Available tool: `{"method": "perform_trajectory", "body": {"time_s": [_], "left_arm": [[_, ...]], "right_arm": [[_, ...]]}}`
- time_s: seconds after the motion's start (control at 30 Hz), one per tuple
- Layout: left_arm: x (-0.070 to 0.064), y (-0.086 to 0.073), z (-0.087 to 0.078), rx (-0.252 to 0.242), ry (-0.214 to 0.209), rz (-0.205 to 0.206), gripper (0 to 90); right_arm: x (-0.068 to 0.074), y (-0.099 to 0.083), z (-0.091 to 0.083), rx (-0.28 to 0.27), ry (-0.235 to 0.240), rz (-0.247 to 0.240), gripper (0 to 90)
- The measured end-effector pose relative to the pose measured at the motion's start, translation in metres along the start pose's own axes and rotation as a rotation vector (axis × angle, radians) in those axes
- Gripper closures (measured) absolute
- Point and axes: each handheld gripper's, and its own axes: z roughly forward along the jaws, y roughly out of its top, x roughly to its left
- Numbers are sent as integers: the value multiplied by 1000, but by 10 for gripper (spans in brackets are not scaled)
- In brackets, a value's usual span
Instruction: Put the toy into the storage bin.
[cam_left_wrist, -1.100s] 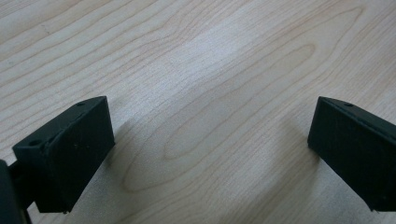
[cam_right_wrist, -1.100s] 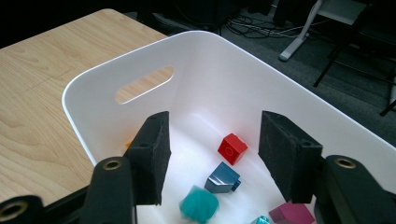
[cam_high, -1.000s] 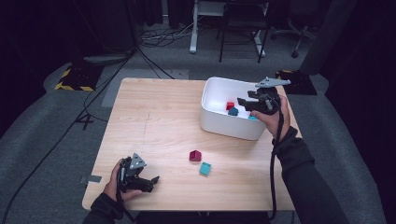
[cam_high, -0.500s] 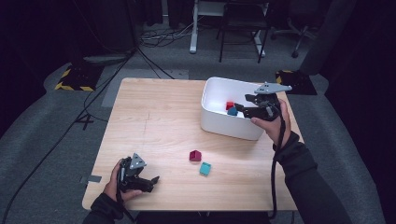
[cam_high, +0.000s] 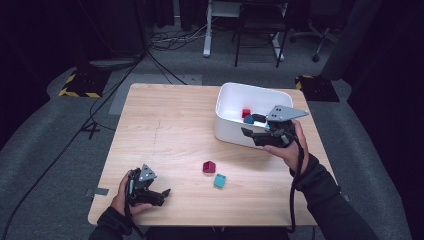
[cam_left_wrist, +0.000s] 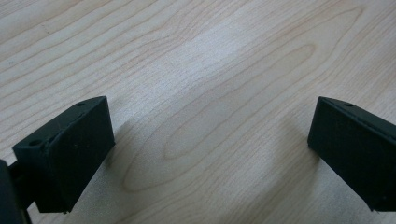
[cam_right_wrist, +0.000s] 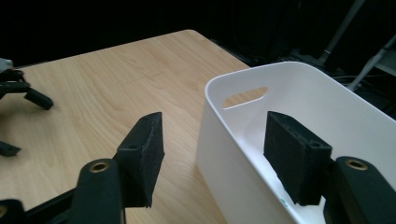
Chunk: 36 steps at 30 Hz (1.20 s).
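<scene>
A white bin (cam_high: 231, 102) stands at the table's far right; inside it lie a red block (cam_high: 246, 113) and a blue block (cam_high: 248, 120). My right gripper (cam_high: 251, 126) is open and empty at the bin's near wall. In the right gripper view the bin's wall (cam_right_wrist: 233, 140) runs between the jaws of the right gripper (cam_right_wrist: 217, 156), one jaw outside and one inside. A dark red block (cam_high: 208, 166) and a teal block (cam_high: 219, 180) lie on the wood in front of the bin. My left gripper (cam_high: 161, 195) rests open at the near-left corner, over bare wood in the left gripper view (cam_left_wrist: 208, 144).
The wooden table (cam_high: 165, 125) is bare across its left and middle. Its near edge runs just behind the left hand. Beyond the table, cables, a desk frame and chair legs stand on grey carpet. The left gripper (cam_right_wrist: 16, 93) appears far off in the right gripper view.
My right gripper has drawn back from above the bin toward its near wall and dropped a little. The left gripper and both loose blocks have stayed put.
</scene>
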Motion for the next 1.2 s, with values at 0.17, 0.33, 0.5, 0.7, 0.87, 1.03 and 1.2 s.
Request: {"method": "perform_trajectory", "body": {"time_s": [0.17,0.33,0.5,0.7,0.87,1.03,1.2], "left_arm": [[0,0,0,-1,5,2,6],[0,0,0,1,-2,-1,6],[0,0,0,1,-3,-3,6],[0,0,0,1,-2,-3,6],[0,0,0,1,-2,-3,6],[0,0,0,1,-3,-3,6],[0,0,0,0,-1,-4,6]], "right_arm": [[13,-7,0,4,30,-17,383],[25,-21,5,24,68,-32,378],[33,-38,12,40,90,-29,373],[41,-58,20,72,115,-26,368],[53,-73,28,102,152,-36,360],[68,-85,37,123,172,-64,345],[80,-94,45,138,208,-58,339]]}}
